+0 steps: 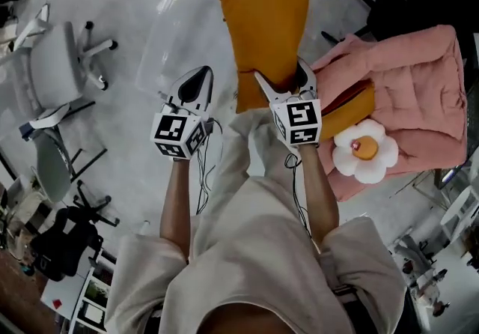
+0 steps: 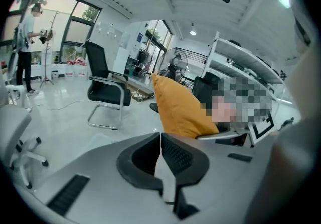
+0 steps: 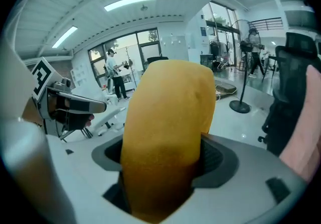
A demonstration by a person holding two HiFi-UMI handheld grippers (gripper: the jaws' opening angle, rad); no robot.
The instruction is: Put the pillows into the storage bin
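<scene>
1. The right gripper (image 1: 283, 74) is clamping the mustard pillow (image 1: 263, 25) by its near edge. Its jaws are standing fairly wide, with the pillow's bulk squeezed between them, which is clearest in the right gripper view (image 3: 165, 160).
2. The pillow is hanging in the air at top centre of the head view. It's extending away from the person and isn't resting on anything.
3. The left gripper (image 1: 196, 82) is sitting at centre left with its jaws pressed together and nothing between them. The left gripper view (image 2: 160, 155) is showing the same, with the held pillow (image 2: 178, 110) just beyond it.
4. What I'm taking for the clear storage bin (image 1: 161, 33) is showing at upper left of centre, just left of the held pillow. I'm not seeing any pillow inside it, though the transparent walls are making that hard to confirm.
5. Two more are waiting on the pink padded seat (image 1: 408, 78) at right. A second mustard pillow (image 1: 352, 111) is lying just right of the right gripper, and a white flower-shaped pillow (image 1: 364, 149) is sitting below it.
6. My read is that the task is at an early stage. The first pillow is lifted but not yet over the bin, so one drop and two more pick-and-place rounds are remaining.
</scene>
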